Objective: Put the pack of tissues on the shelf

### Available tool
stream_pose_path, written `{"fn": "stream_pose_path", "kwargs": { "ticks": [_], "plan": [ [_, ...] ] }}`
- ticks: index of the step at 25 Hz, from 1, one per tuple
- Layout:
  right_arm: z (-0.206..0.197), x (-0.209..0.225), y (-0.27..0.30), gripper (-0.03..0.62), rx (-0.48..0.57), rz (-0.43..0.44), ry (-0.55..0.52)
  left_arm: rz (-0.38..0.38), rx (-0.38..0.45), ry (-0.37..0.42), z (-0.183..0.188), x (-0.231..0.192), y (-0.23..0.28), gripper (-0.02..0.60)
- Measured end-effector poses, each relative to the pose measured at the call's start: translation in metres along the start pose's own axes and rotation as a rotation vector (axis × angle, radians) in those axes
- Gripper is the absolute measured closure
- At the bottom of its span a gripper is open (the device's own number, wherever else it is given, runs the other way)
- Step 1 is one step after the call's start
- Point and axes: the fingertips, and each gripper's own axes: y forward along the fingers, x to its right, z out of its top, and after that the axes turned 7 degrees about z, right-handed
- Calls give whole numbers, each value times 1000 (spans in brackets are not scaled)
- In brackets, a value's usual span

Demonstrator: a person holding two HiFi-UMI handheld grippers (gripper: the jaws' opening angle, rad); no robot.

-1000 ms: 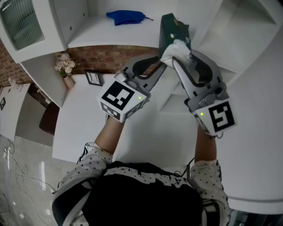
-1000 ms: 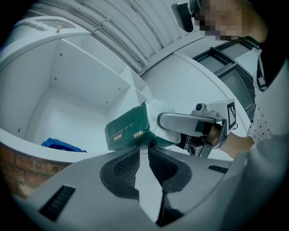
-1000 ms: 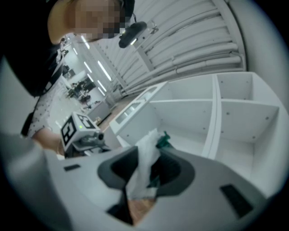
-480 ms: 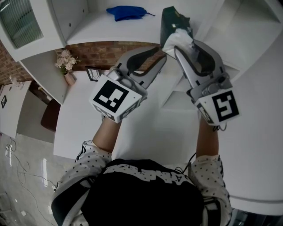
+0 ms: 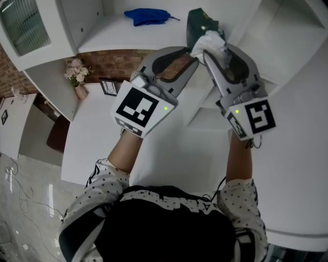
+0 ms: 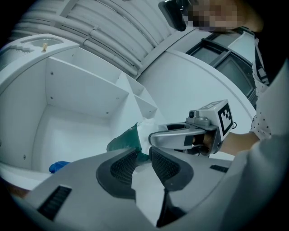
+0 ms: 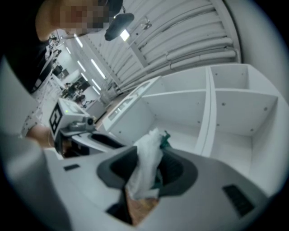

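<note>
pack of tissues [image 5: 197,23], green in the head view, looks white in the right gripper [image 7: 151,152], jaws just easing; left gripper [image 6: 143,153] alongside, raised, narrowly parted, empty.

Tissue pack [image 5: 197,24] half hidden behind right gripper [image 5: 216,47].

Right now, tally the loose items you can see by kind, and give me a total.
Pack of tissues: 1
Blue cloth: 1
Vase of flowers: 1
Picture frame: 1
Total: 4
</note>
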Motion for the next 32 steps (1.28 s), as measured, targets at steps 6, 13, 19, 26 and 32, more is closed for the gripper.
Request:
{"fn": "stream_pose_path", "kwargs": {
  "ticks": [6, 13, 19, 26, 32],
  "plan": [
    [-4, 10, 0, 430, -17, -45, 5, 6, 4, 7, -2, -2, 8, 456],
    [-3, 17, -11, 398, 6, -102, 11, 21, 19, 27, -4, -3, 11, 456],
    [5, 23, -30, 399, 34, -164, 0, 30, 9, 26, -7, -2, 14, 456],
    [4, 18, -37, 528, 41, -174, -26, 40, 4, 19, -11, -4, 18, 456],
    [-7, 6, -14, 534, -37, -134, -136, 52, -5, 17, -15, -8, 20, 456]
  ]
}}
